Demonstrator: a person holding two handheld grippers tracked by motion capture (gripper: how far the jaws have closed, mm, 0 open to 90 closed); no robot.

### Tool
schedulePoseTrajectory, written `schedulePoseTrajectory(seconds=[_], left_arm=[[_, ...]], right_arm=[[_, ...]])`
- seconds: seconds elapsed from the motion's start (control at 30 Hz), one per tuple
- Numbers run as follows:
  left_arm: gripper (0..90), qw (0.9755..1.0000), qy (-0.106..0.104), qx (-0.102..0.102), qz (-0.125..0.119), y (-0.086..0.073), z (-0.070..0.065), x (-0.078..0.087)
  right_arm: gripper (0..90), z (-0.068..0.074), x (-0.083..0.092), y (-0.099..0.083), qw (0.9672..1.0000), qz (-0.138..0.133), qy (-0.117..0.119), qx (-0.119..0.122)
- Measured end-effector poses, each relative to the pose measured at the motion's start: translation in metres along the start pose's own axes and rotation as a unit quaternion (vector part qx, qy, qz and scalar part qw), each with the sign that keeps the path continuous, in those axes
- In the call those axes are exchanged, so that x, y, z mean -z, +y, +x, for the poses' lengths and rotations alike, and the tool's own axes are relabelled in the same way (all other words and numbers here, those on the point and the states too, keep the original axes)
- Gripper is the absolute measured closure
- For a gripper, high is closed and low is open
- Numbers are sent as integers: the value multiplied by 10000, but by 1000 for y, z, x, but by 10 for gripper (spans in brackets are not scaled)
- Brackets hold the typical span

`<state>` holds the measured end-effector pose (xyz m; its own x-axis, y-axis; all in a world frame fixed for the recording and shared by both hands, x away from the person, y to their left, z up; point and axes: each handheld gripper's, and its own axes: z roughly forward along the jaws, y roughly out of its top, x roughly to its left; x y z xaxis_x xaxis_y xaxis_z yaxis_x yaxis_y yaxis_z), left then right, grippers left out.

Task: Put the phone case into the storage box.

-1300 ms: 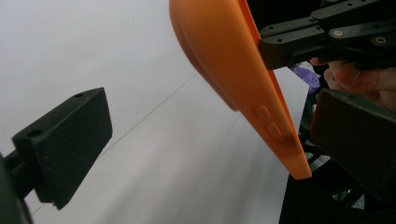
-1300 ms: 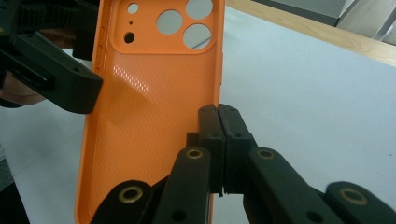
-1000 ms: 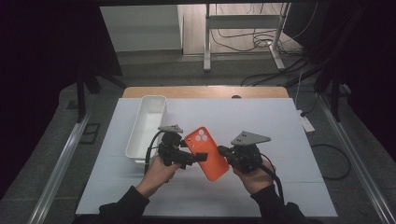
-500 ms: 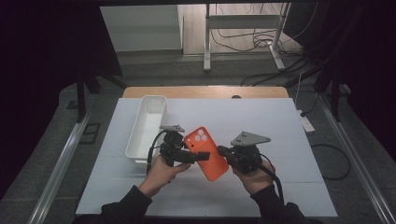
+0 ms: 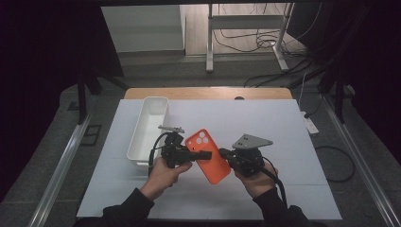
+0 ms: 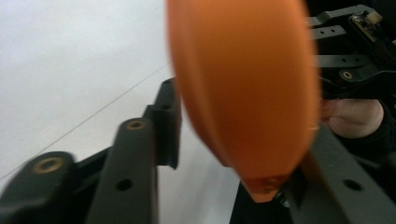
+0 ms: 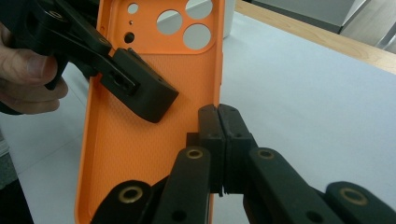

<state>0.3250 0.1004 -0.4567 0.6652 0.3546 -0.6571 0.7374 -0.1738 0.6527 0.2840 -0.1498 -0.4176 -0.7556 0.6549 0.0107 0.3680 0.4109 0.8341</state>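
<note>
Both grippers are black, the left gripper [image 5: 201, 155] and the right gripper [image 5: 224, 153]. Their jaws are flat black bars with round brass-coloured rivets and small holes. Each gripper has a grey three-cornered plate [image 5: 252, 141] on top, and a black cable [image 5: 276, 179] trails from it. The person wears dark long sleeves [image 5: 127, 210]

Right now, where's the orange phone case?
High view: the phone case is held above the white mat, between the left tongs and right tongs, right of the white bin.
</note>
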Motion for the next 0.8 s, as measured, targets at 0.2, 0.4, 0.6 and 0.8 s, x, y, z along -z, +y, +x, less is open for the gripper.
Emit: schedulePoseTrajectory(seconds=[0.2, 0.4, 0.6, 0.8], left_arm=[[774, 9999, -104, 24, 37, 0, -1, 0], [860, 9999, -72, 55, 139, -1, 0, 1], [864, 9998, -115, 63, 128, 0, -1, 1], [864, 9998, 9, -21, 214, 0, 0, 4]], right_arm=[[885, 1, 0, 0, 10000, 3, -16, 42], [879, 3, -3, -1, 9999, 73, -12, 121], [859, 1, -2, -2, 9999, 33, 105, 17], [691, -3, 4, -2, 9996, -26, 240, -144]])
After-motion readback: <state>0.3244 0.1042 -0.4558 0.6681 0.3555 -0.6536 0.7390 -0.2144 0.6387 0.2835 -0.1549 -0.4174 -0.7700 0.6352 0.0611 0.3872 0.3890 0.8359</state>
